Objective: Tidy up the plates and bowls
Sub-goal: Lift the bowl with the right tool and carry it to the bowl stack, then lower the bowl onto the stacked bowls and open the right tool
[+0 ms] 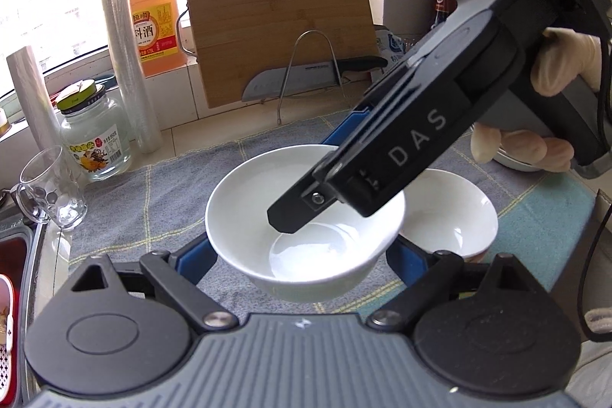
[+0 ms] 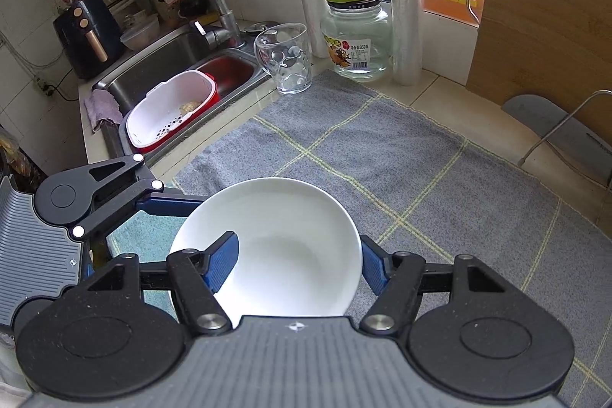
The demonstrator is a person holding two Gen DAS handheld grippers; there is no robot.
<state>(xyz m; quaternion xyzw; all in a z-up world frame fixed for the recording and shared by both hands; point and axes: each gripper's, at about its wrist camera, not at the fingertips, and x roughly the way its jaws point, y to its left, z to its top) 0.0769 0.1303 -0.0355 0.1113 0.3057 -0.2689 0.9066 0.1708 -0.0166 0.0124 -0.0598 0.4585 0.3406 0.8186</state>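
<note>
A white bowl [image 1: 306, 243] [image 2: 283, 247] hangs a little above the grey checked cloth [image 1: 153, 201] [image 2: 382, 148]. My left gripper [image 1: 302, 262] has its blue fingers against the bowl's two sides, shut on it. My right gripper [image 1: 306, 178] [image 2: 298, 251] comes in from the upper right and is shut on the same bowl, with one finger [image 2: 222, 262] inside it and the other outside its wall. A second white bowl [image 1: 455, 213] sits on the cloth just behind and to the right. In the right wrist view the left gripper's finger [image 2: 168, 204] reaches the bowl's left rim.
A clear glass cup [image 1: 53, 194] [image 2: 285, 58], a glass jar [image 1: 95, 136] and film rolls stand at the cloth's left edge. A cutting board [image 1: 279, 25] and a knife [image 1: 306, 79] lean at the back. The sink [image 2: 172, 56] holds a white strainer basket [image 2: 172, 109].
</note>
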